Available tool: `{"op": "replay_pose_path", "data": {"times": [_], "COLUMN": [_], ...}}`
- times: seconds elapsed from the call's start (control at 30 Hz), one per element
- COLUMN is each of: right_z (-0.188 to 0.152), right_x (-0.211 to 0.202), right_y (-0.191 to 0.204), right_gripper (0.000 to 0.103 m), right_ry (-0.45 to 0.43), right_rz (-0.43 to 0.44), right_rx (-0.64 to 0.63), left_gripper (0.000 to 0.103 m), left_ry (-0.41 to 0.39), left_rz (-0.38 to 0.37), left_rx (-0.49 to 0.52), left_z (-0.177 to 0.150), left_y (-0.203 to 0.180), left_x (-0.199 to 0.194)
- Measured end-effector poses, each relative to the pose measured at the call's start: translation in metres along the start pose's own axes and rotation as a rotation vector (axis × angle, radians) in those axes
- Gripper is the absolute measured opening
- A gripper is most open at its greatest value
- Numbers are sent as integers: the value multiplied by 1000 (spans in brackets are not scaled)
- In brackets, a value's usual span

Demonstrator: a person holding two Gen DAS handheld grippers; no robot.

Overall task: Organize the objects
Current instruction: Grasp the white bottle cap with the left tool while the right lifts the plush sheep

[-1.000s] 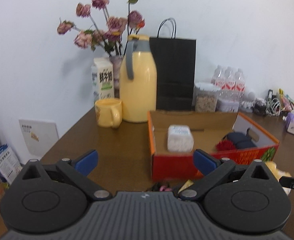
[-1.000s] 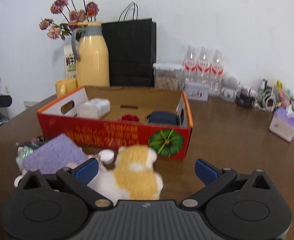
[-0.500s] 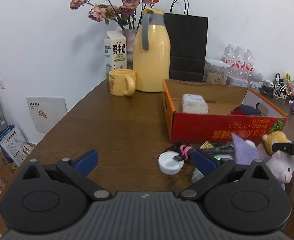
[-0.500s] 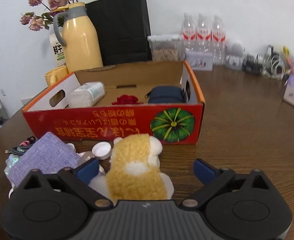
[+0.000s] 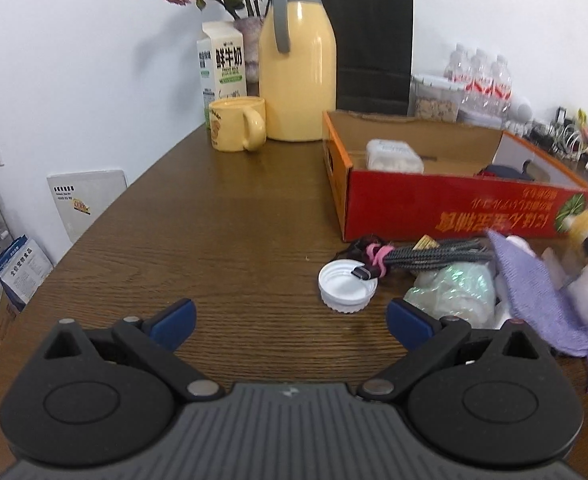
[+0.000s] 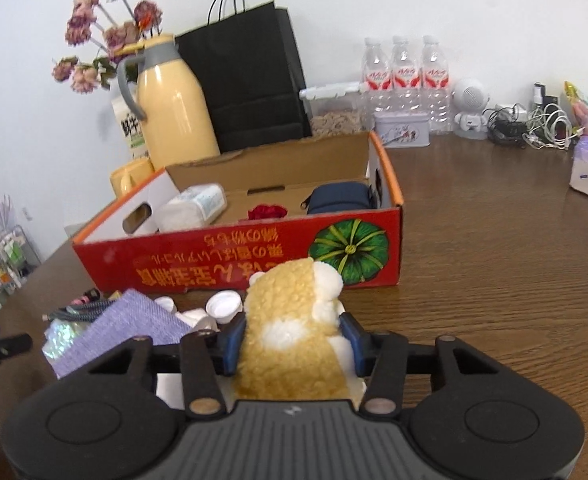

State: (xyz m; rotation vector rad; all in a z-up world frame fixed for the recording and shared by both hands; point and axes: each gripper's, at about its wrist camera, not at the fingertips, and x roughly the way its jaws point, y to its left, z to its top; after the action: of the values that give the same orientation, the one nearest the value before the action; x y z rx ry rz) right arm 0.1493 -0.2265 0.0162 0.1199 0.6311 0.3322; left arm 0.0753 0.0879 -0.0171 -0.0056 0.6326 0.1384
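Right gripper (image 6: 291, 346): clamped on the plush toy (image 6: 289, 320) — mid-body, before the red box (image 6: 253, 256).
Left gripper (image 5: 289, 320): spread wide, nothing held.
Handling: soft, light, compressible — best gripped around the torso.

desk (image 5: 233, 232): brown wood, visible grain, a soft sheen under my tools
box (image 6: 253, 256): printed red cardboard outside, raw brown paperboard inside
plush toy (image 6: 294, 320): fuzzy yellow and white pile, pressed between my right hand-held gripper's (image 6: 291, 344) blue pads
pouch (image 5: 534, 296): woven lilac cloth, matt
cap (image 5: 348, 286): white ribbed plastic
cable (image 5: 434, 258): braided dark sheath
thermos (image 5: 298, 68): glossy yellow, matt grey handle
left hand-held gripper (image 5: 291, 320): matt black plastic
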Motion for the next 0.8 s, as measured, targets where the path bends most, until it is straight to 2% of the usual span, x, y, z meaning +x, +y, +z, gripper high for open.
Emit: {"op": "replay_pose_path", "data": {"times": [0.2, 0.4, 0.47, 0.5, 0.57, 0.6, 0.67, 0.8], "right_z": [7, 7, 7, 7, 6, 6, 5, 4], "right_x": [-20, -22, -21, -21, -21, -20, -20, -19], "right_y": [0, 3, 5, 6, 8, 8, 8, 6], "right_gripper": [47, 47, 47, 47, 47, 47, 47, 47], "right_ry": [-61, -65, -64, -65, -66, -66, -65, -66], "right_rz": [1, 11, 17, 18, 20, 21, 22, 22], "right_rx": [-2, -14, -17, -18, -19, -20, -19, -15], "left_gripper": [103, 102, 96, 87, 63, 41, 41, 41], "left_ry": [13, 22, 18, 14, 12, 25, 32, 4], "left_rz": [21, 19, 12, -1, -36, -69, -121, -104], "left_rx": [40, 78, 98, 106, 113, 114, 103, 114], "left_z": [3, 9, 11, 11, 10, 9, 8, 2], "left_y": [-8, -17, -20, -21, -23, -22, -20, -18], "left_x": [20, 38, 42, 43, 43, 45, 44, 33]}}
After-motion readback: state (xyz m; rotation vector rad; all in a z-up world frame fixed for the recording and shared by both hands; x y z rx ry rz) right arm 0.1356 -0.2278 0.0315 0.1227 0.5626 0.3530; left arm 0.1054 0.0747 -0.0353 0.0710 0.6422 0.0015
